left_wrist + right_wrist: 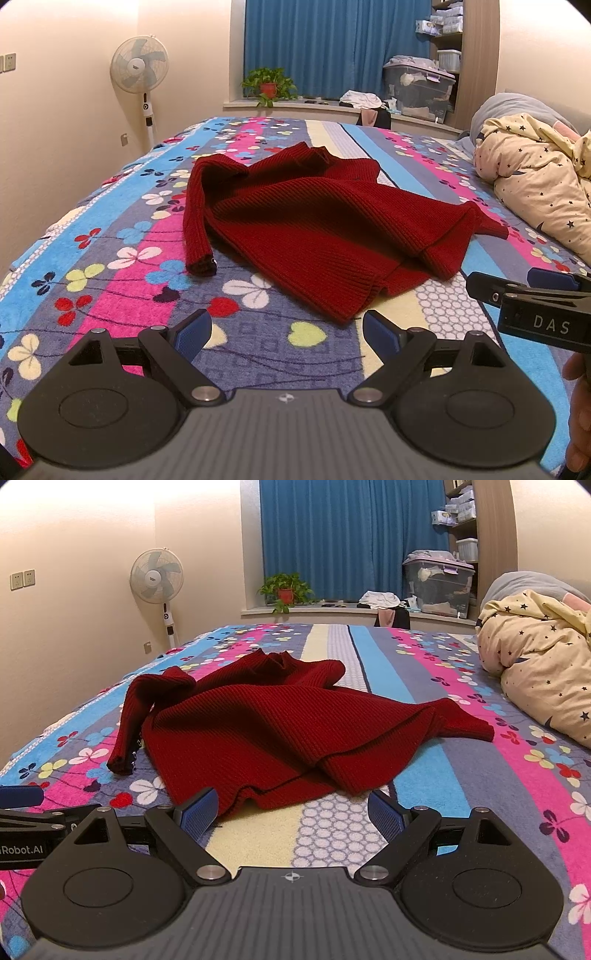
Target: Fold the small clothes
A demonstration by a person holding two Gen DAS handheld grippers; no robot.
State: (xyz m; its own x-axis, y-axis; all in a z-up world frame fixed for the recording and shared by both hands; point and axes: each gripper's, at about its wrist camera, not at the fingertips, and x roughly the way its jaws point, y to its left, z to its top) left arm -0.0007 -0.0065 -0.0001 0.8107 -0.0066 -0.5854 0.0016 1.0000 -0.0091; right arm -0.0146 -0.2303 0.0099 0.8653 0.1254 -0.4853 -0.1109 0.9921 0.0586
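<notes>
Red knit sweater (325,221): spread unevenly at mid-bed on the patterned bedspread (110,229), hem toward the near edge, collar toward the far edge by the window. Rumpled, one sleeve (197,218) trailing down the left side, the other bunched under a fold at the right; unfolded, so apparently awaiting flattening first.

Left gripper (286,334): released, jaws wide, nothing between them; poised low over the near edge just short of the hem, likely for a first pinch.

Right gripper (291,812): likewise released and empty, just beside the left one, hem corner close ahead.

Surroundings: star-print quilt (535,173) heaped along the right edge, near the bunched sleeve, possibly limiting room to spread. Standing fan (139,70), potted plant (269,86), storage bin (421,88) beyond the bed, no obstruction.
</notes>
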